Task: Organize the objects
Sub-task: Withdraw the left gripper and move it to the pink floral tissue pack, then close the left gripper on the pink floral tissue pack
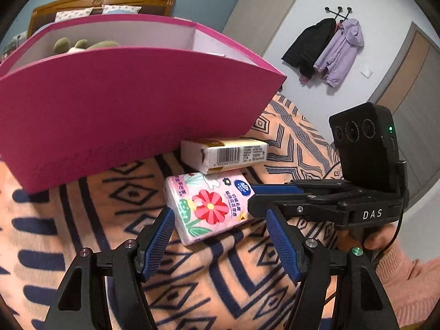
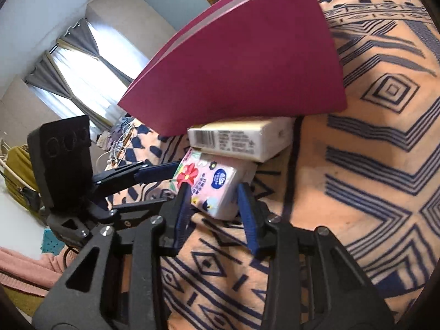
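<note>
A pink flowered tissue pack [image 1: 205, 207] lies on the patterned blanket, partly under a white-and-yellow tissue pack [image 1: 224, 154] that rests against a magenta box [image 1: 123, 107]. My left gripper [image 1: 220, 217] is open, its blue pads on either side of the flowered pack's near end. My right gripper [image 1: 255, 195] comes in from the right, one finger touching the pack's right edge. In the right wrist view my right gripper [image 2: 214, 189] is open with its pads straddling the flowered pack [image 2: 211, 184], below the white pack [image 2: 242, 140] and the box [image 2: 242, 63]. My left gripper [image 2: 176, 176] shows there at the left.
A plush toy [image 1: 79, 45] sits inside the magenta box. The orange-and-navy blanket [image 2: 371, 151] covers the bed. Jackets [image 1: 327, 49] hang on the wall hooks, beside a door. A curtained window [image 2: 79, 82] and a yellow bag [image 2: 16, 170] are at the left.
</note>
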A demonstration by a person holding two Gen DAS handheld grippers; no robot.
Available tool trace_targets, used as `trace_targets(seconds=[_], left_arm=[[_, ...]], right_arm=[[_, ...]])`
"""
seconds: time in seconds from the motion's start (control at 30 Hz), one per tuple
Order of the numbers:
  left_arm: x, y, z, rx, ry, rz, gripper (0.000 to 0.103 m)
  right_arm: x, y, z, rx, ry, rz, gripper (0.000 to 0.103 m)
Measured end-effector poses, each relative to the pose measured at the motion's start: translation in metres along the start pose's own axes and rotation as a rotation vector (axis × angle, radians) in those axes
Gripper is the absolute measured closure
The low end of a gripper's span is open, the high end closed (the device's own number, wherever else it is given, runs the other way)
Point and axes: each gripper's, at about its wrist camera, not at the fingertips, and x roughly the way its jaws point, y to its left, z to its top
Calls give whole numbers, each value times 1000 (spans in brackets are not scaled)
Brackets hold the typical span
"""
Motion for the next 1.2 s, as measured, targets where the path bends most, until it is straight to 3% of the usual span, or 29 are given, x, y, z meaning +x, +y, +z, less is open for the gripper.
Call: trace_targets(seconds=[0.47, 0.73, 0.93, 0.97, 1.2], left_arm=[[-38, 5, -28, -1, -12, 13, 34], [-29, 1, -36, -44, -5, 4, 35], [-38, 10, -36, -98, -38, 40, 41], [-39, 11, -35, -101, -39, 47, 46], [-38, 9, -32, -89, -36, 29, 57]], right_arm=[[17, 37, -12, -93, 64, 60, 65], [10, 43, -22, -97, 38, 5, 65], [9, 38, -18, -71, 19, -10, 63], [9, 38, -17, -70, 16, -13, 63], [16, 36, -14, -53, 21, -8, 60]])
